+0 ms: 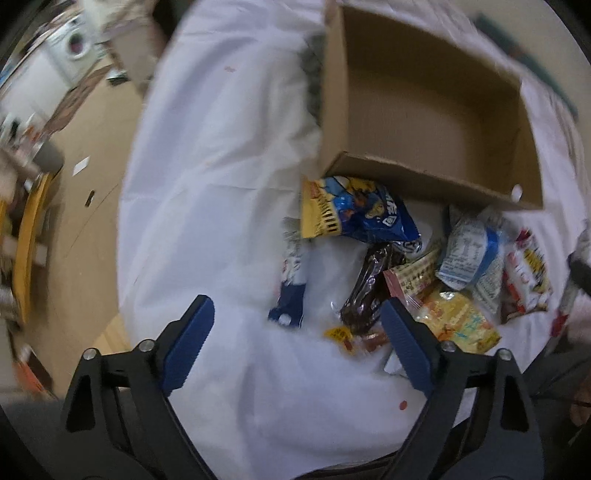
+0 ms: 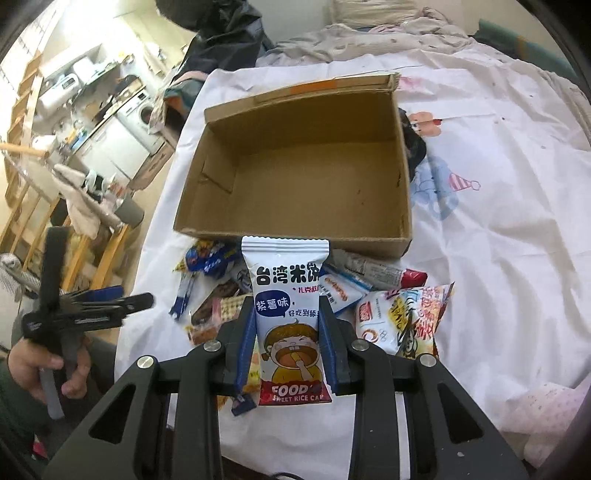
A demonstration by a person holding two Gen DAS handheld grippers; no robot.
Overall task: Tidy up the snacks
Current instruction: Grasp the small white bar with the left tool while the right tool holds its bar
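An open, empty cardboard box [image 2: 310,173] stands on a white sheet; it also shows in the left wrist view [image 1: 424,110]. Several snack packets lie in a heap in front of it. My right gripper [image 2: 286,314] is shut on a white sweet rice cake packet [image 2: 288,317] and holds it upright above the heap, just short of the box's near wall. My left gripper [image 1: 295,310] is open and empty, above the sheet left of the heap, near a dark brown packet [image 1: 365,291] and a blue-and-yellow bag [image 1: 354,214]. The left gripper also shows in the right wrist view [image 2: 110,301].
The white sheet [image 1: 221,184] covers a bed or table whose left edge drops to a tan floor [image 1: 85,206]. Bedding [image 2: 406,33] is piled behind the box. Shelves and a washing machine [image 2: 140,110] stand at the far left.
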